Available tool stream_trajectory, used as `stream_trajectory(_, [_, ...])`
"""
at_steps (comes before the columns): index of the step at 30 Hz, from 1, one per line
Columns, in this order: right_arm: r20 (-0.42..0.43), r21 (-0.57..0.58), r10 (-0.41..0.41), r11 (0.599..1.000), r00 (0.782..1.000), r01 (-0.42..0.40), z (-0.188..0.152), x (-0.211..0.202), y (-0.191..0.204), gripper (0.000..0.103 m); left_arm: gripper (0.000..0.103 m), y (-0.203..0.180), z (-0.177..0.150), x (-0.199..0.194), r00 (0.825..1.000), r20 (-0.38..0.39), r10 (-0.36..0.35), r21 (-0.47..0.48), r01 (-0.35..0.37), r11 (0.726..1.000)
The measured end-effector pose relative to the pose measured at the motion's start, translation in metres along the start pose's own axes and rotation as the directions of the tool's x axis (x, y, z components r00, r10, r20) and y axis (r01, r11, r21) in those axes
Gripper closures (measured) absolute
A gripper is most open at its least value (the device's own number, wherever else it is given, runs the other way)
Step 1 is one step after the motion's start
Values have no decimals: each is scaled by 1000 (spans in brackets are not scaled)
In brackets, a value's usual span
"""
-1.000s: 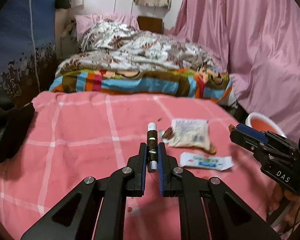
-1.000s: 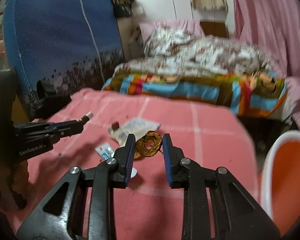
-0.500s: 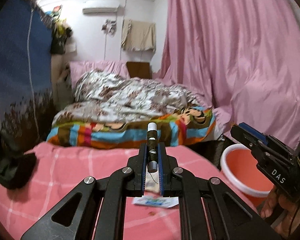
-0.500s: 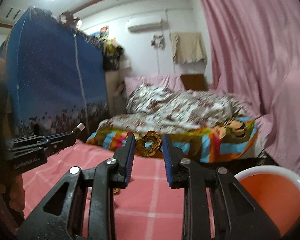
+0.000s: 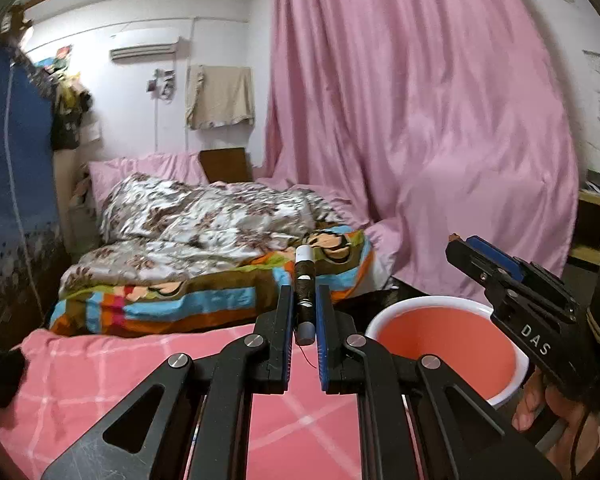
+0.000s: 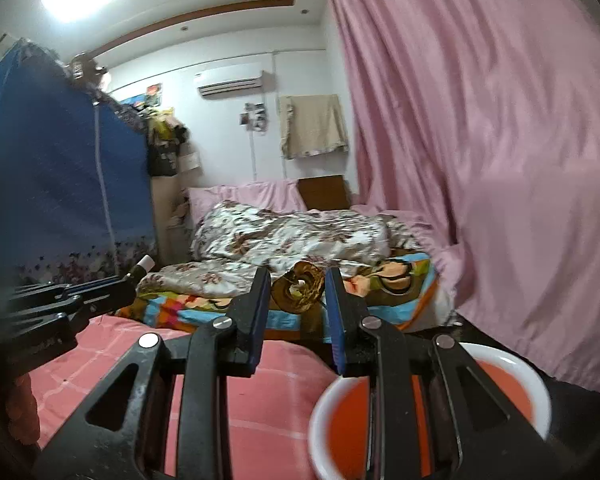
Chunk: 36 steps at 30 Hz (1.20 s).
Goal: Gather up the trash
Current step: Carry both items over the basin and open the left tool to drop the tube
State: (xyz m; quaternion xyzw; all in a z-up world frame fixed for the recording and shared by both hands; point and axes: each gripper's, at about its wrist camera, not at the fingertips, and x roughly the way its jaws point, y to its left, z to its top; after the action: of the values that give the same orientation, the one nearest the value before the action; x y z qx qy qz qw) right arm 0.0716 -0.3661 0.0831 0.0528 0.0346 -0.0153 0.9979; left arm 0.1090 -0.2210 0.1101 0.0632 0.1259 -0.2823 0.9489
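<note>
My left gripper is shut on a dark thread spool with white ends, held upright above the pink checked bedspread. My right gripper is shut on a curled brown scrap. An orange basin with a white rim stands to the right of the bed; in the right wrist view that basin lies just below and right of the jaws. Each gripper shows in the other's view: the right gripper at right, the left gripper at left.
A rumpled floral quilt and striped blanket lie at the far end of the bed. A pink curtain hangs at right, a blue fabric wardrobe at left. A black object rests on the bed's left edge.
Both grippers have risen and swung right, off the wrappers on the bedspread toward the orange basin, each still holding its piece. The wrappers have dropped out of view.
</note>
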Motion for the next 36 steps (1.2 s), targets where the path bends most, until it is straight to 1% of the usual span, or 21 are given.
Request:
stream_trajectory(7, [-19, 21, -88, 996, 996, 88, -2, -14, -41, 68, 95, -44, -1, 16, 997, 0, -75, 66, 75, 995])
stream_trajectory(16, [-84, 47, -156, 986, 984, 161, -15, -24, -79, 68, 95, -85, -9, 36, 990, -14, -141, 125, 142, 982])
stream_trajectory(23, [-144, 74, -176, 979, 974, 188, -24, -20, -102, 68, 95, -101, -16, 56, 981, -62, -185, 129, 192, 973])
stream_trajectory(28, [-203, 92, -189, 973, 961, 211, -32, -14, -115, 68, 95, -108, -24, 70, 972, -108, -209, 121, 221, 968])
stream_trajectory(36, [-298, 115, -180, 968, 938, 223, -45, 1, -128, 68, 95, -109, -34, 95, 949, -203, -242, 59, 259, 964])
